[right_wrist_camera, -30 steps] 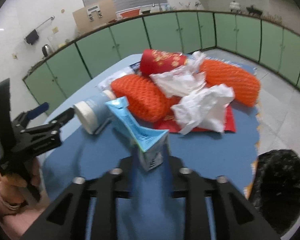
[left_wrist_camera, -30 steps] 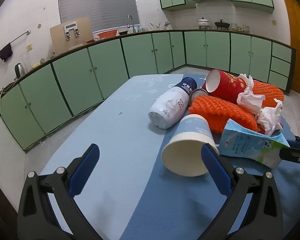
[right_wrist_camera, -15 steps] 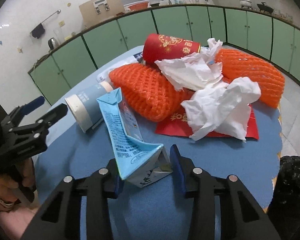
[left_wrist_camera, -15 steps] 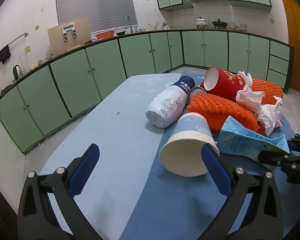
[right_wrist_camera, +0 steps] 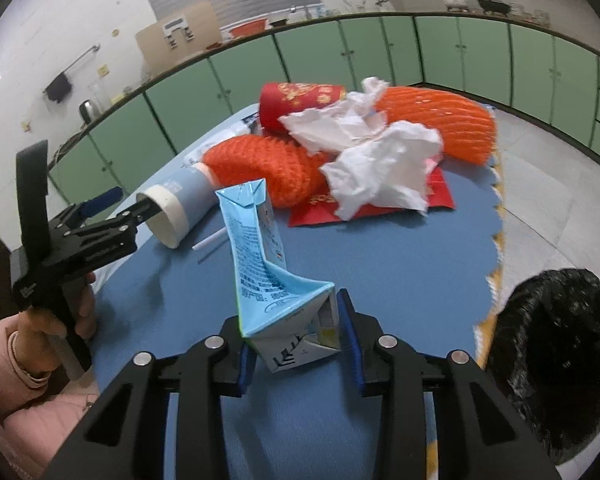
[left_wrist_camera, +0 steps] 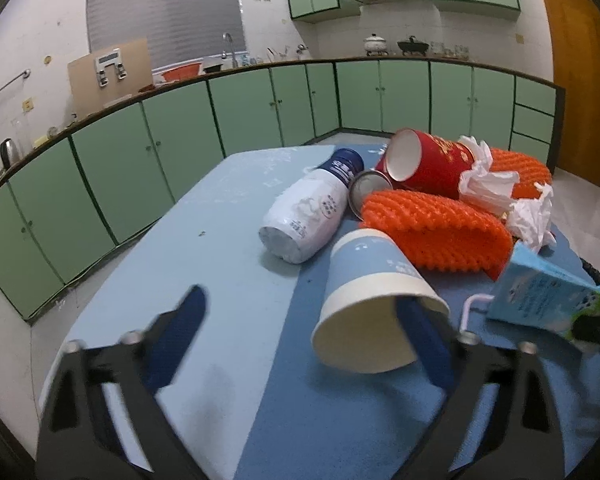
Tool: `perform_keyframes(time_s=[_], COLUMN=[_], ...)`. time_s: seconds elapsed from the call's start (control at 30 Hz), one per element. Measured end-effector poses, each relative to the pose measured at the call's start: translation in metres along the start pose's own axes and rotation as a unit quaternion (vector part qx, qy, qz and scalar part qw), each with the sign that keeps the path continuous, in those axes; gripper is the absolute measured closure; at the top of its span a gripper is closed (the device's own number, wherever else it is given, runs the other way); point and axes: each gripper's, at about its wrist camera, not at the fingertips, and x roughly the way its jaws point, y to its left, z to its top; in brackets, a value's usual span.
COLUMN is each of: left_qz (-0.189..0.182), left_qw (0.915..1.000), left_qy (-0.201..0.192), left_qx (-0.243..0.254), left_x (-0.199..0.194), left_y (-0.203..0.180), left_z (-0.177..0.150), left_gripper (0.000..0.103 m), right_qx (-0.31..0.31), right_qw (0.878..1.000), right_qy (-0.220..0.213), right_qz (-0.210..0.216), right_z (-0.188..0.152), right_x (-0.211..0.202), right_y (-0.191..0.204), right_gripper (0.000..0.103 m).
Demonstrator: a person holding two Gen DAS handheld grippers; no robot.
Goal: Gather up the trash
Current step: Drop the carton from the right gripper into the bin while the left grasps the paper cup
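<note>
The left claw point(left_wrist_camera: 300, 328) is spread wide w/ one finger inside the mouth of the blue paper cup point(left_wrist_camera: 370, 292) and the other out on the bare tabletop point(left_wrist_camera: 228, 216). Its jaws have just been closing in, but they don't squeeze the cup yet. The right claw point(right_wrist_camera: 296, 340) has just been closing too, w/ the blue milk carton point(right_wrist_camera: 268, 276) between its jaws; the right pad looks to touch the carton, the left side can't be told, so it's prob. not a firm pinch yet.

What could go wrong: the cup is thin paper, so a hard squeeze on one wall could crush it or let it roll off. The carton is bent and soft, so it could fold and slip out. A straw point(right_wrist_camera: 210, 240) lies loose by the cup and may get left behind.

The cup lies on its side just in front of the orange net point(left_wrist_camera: 432, 228), long axis running from net to left claw, mouth toward the claw. The carton sits right of the cup, base in the right claw, pointed top leaning toward the net.
</note>
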Motion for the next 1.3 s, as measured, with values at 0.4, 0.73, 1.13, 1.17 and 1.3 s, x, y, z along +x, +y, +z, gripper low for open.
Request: perform_keyframes(time_s=[0.4,0.73,1.13,1.17,1.3], left_qz=[-0.004,-0.004,-0.084,-0.095,-0.15], left_qw=[1.0,0.9997,0.9925,0.9912,0.9827], left_qy=[-0.005,-0.024,-0.081,-0.083,-0.088], left_qx=[-0.005,-0.003,0.036,0.04,0.063], left_x=[-0.008,-0.04,-0.099,-0.102,-0.106], left_y=[-0.011,-0.027,-0.094,-0.102,-0.148], left_z=[0.004,0.004,0.015,0.016,0.02], left_gripper=[0.095,0.1,0.1,0.1,0.1], right_qx=[0.047,0.071,0.124,0.13,0.156], right_qw=[0.997,0.993,0.978,0.975,0.96], right_qy=[-0.034,-0.056,-0.106,-0.112,-0.129], right_qz=[-0.057,-0.072,-0.133,-0.143,-0.193], right_z=[-0.016,-0.025,-0.044,-0.046,-0.055], right_x=[-0.038,-0.066,-0.131,-0.139,-0.166], right_y=[-0.026,-0.035,-0.063,-0.068,-0.099], right_gripper=[0.067,0.067,0.067,0.067,0.067])
